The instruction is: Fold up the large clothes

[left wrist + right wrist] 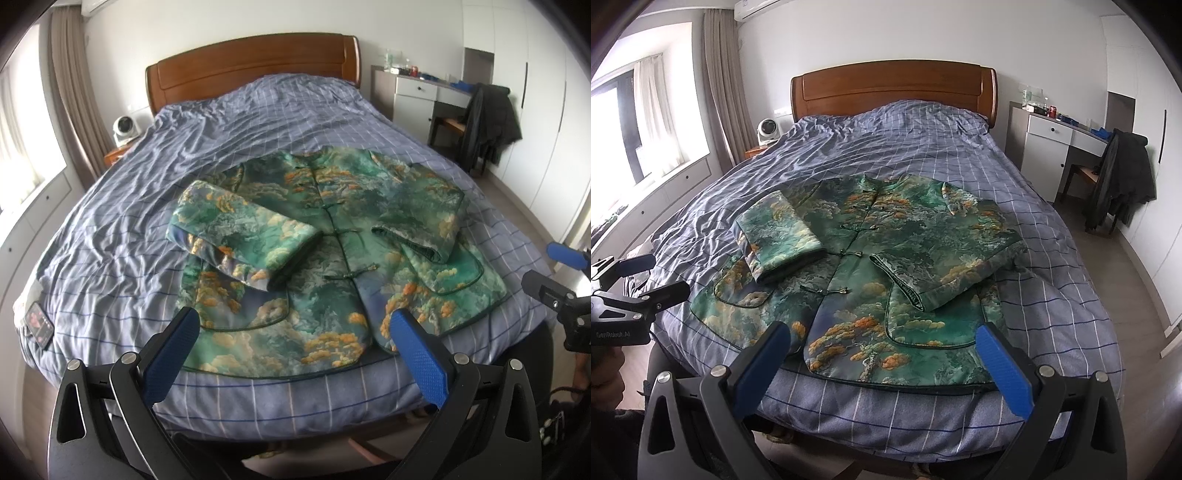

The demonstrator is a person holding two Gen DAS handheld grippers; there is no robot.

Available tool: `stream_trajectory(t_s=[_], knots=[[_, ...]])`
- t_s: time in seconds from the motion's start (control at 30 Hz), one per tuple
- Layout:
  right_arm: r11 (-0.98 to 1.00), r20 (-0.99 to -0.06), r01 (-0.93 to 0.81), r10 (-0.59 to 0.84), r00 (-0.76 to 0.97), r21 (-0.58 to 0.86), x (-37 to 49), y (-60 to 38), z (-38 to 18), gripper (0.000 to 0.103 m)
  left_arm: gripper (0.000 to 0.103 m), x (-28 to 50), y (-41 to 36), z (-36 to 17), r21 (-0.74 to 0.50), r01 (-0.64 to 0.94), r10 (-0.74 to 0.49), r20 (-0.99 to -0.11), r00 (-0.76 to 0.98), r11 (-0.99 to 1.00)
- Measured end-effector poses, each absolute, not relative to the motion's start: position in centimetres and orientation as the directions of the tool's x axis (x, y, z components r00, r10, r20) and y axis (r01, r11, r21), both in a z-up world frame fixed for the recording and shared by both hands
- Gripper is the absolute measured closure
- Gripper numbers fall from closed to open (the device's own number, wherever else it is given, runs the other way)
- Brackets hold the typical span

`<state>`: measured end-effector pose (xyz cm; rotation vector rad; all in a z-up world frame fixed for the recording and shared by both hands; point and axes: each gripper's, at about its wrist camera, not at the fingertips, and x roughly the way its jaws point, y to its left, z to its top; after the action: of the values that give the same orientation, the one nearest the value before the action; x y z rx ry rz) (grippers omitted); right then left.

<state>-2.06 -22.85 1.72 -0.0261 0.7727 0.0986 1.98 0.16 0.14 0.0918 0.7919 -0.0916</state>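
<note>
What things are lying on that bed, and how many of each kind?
Jacket (green patterned, both sleeves folded across its front): 1
Phone (at the bed's left edge): 1
Blanket (blue checked, covering the bed): 1
Total: 3

Both grippers, left and right, hang open above the near edge, touching nothing.

One jacket on one bed, both its sleeves folded in: one at nine o'clock, one at three. Two grippers, left and right, each with two blue fingers spread wide. One phone at eight o'clock, one fan at eleven, one desk at one, one chair beside it.
</note>
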Motion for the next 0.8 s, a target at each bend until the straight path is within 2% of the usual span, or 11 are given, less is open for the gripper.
stream_trajectory(t_s=[0.8], knots=[[0.994, -0.705, -0.108, 0.093, 0.703, 0.024, -1.99, -22.86, 1.53, 0.001, 0.000, 1.90, 0.22, 0.08, 0.051, 0.116, -0.046, -0.709, 0.703, 0.992]])
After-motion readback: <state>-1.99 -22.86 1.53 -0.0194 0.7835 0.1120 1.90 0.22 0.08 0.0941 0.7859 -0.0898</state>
